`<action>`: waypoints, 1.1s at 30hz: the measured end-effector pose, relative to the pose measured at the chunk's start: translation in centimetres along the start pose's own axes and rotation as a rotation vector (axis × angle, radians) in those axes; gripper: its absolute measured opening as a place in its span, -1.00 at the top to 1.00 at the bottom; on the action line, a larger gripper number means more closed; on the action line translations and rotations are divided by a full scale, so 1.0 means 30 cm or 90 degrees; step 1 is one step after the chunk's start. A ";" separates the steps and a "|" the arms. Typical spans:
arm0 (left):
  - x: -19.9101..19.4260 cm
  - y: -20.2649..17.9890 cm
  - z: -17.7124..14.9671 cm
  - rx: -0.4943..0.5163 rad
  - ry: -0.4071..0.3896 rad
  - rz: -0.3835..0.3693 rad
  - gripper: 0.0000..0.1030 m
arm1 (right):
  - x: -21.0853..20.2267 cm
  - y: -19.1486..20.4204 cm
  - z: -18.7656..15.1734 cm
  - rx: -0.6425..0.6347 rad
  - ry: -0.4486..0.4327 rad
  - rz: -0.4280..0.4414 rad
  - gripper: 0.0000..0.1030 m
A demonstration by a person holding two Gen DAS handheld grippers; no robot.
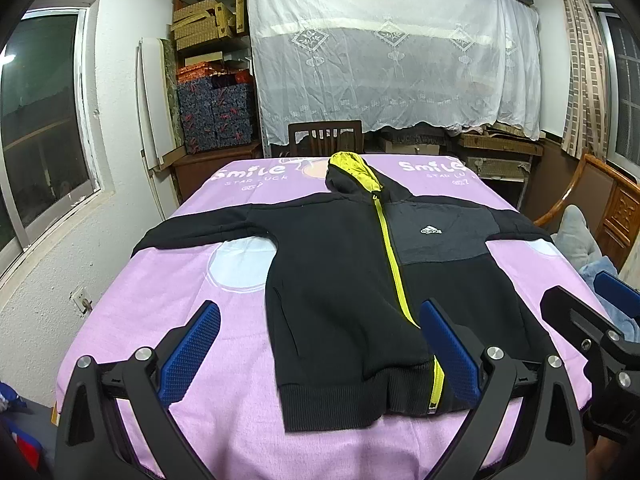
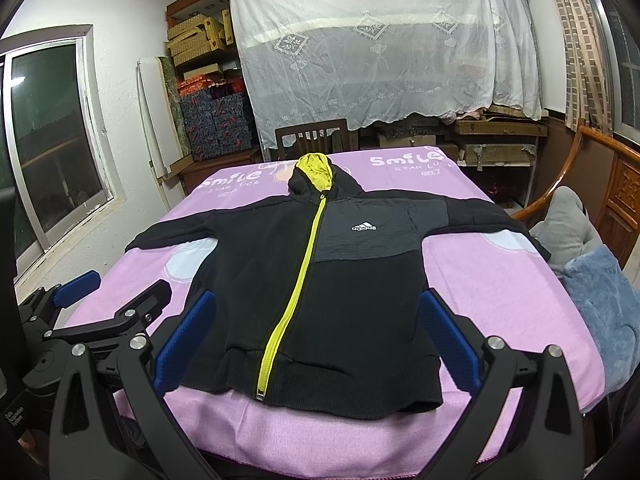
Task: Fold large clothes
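Jaws apart on both tools — left gripper point(image 1: 320, 350) then right gripper point(image 2: 316, 346), holding nothing, poised above the near hem of the black hoodie point(image 2: 320, 280), spread flat, sleeves out, on the purple-covered table point(image 2: 500, 292).

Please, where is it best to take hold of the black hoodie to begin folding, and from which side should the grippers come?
The hoodie lies flat, zipped, sleeves spread. I would probably pinch one sleeve near its cuff, coming from the outer table edge: that free end lifts easily and folds across the chest. Both grippers, left and right, are open.
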State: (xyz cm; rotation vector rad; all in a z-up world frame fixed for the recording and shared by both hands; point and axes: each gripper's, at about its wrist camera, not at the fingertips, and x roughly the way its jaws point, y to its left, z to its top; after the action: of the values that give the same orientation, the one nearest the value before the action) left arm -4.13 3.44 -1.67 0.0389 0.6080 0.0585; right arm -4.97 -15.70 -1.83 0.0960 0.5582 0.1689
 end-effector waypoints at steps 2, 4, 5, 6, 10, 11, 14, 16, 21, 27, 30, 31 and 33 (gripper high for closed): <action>0.000 -0.001 0.000 0.001 0.001 0.000 -0.93 | 0.001 -0.005 -0.004 0.004 0.000 0.002 -0.92; 0.001 -0.001 0.001 0.001 0.001 0.000 -0.93 | 0.002 -0.008 -0.008 0.006 -0.002 0.003 -0.92; 0.001 -0.001 0.002 0.000 0.002 0.000 -0.93 | 0.005 -0.009 -0.006 0.003 0.002 0.000 -0.92; 0.001 0.000 -0.001 0.000 0.004 0.000 -0.93 | 0.008 -0.014 -0.007 0.002 0.004 -0.001 -0.92; 0.004 -0.001 -0.004 0.002 0.009 0.000 -0.93 | 0.019 -0.025 -0.002 -0.006 0.015 -0.007 -0.92; 0.005 -0.001 -0.003 0.002 0.010 0.000 -0.93 | 0.021 -0.026 -0.002 -0.008 0.020 -0.009 -0.92; 0.006 0.000 -0.003 0.003 0.014 0.001 -0.93 | 0.022 -0.027 -0.003 -0.008 0.020 -0.009 -0.92; 0.012 0.004 0.001 0.001 0.018 0.001 -0.93 | 0.028 -0.031 -0.002 -0.010 0.026 -0.010 -0.92; 0.034 0.016 0.003 -0.003 0.037 0.000 -0.93 | 0.052 -0.043 -0.008 -0.002 0.030 -0.008 -0.92; 0.066 0.033 0.003 -0.005 0.056 0.004 -0.93 | 0.090 -0.086 -0.021 0.011 0.050 -0.019 -0.92; 0.093 0.038 0.002 -0.002 0.072 0.007 -0.93 | 0.114 -0.115 -0.032 0.019 0.062 -0.026 -0.92; 0.105 0.040 0.002 -0.003 0.079 0.007 -0.93 | 0.124 -0.126 -0.036 0.021 0.064 -0.030 -0.92; 0.123 0.043 0.000 -0.003 0.091 0.004 -0.93 | 0.146 -0.151 -0.047 0.031 0.078 -0.033 -0.92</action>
State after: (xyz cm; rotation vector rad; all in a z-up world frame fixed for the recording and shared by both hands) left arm -1.18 4.97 -3.70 0.0316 0.7507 0.0688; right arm -1.46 -19.26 -5.91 0.1191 0.6865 0.1120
